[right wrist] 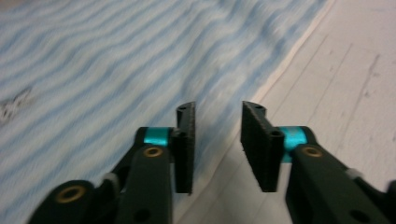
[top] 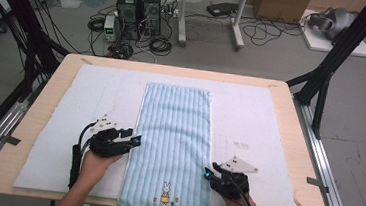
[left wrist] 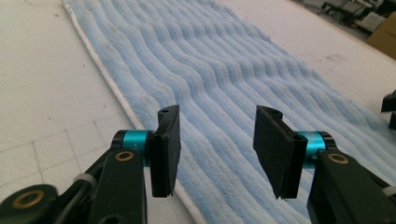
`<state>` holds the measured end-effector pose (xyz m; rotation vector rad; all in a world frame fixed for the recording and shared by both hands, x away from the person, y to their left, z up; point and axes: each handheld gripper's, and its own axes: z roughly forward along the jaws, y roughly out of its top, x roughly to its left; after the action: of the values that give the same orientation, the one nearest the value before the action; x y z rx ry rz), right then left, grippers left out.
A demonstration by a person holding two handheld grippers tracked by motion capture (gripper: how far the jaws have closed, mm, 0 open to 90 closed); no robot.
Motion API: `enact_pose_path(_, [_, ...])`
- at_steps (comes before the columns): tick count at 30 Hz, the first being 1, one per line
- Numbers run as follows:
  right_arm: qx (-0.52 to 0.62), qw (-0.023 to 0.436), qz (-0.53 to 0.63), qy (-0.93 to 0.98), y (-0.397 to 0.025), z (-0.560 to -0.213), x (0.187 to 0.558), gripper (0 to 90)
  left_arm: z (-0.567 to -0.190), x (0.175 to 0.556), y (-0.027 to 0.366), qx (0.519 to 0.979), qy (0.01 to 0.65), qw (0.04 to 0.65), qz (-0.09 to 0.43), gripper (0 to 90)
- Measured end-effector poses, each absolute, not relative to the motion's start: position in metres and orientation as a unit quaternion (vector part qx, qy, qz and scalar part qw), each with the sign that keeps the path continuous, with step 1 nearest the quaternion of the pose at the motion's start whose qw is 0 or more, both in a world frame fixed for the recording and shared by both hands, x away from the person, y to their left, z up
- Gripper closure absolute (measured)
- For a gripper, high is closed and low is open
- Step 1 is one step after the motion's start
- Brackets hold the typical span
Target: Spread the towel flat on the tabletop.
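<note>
A light blue ribbed towel (top: 172, 142) lies flat lengthwise down the middle of the white mat (top: 259, 125), with a small rabbit picture (top: 165, 192) near its front end. My left gripper (top: 136, 140) sits at the towel's left edge, open, jaws hovering over the towel (left wrist: 224, 84) with nothing between them. My right gripper (top: 207, 174) is at the towel's right edge near the front, open, its jaws straddling the towel's hem (right wrist: 261, 88). The other gripper's black tip (left wrist: 388, 109) shows at the far right of the left gripper view.
The mat covers a wooden table (top: 52, 86) framed by black struts (top: 336, 51). Beyond the table, computer towers (top: 139, 11), cables and boxes stand on the floor. Bare mat lies on both sides of the towel.
</note>
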<state>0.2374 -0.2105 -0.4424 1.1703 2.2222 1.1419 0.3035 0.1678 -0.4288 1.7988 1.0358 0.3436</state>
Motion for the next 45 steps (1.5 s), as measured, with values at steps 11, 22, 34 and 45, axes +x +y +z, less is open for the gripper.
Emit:
enact_pose_path(11, [0.424, 0.178, 0.367, 0.809, -0.196, -0.447, 0.277, 78.1, -0.451, 0.314, 0.151, 0.791, 0.419, 0.412, 0.172, 67.2])
enact_pose_path(22, [0.413, 0.159, 0.360, 0.821, -0.200, -0.444, 0.265, 88.4, -0.446, 0.304, 0.156, 0.811, 0.400, 0.395, 0.159, 87.6])
enact_pose_path(34, [0.428, 0.203, 0.412, 0.778, -0.211, -0.425, 0.323, 66.0, -0.437, 0.317, 0.179, 0.740, 0.407, 0.505, 0.181, 46.4])
enact_pose_path(45, [0.426, 0.218, 0.357, 0.802, -0.183, -0.437, 0.398, 80.1, -0.438, 0.323, 0.186, 0.725, 0.436, 0.504, 0.176, 49.9])
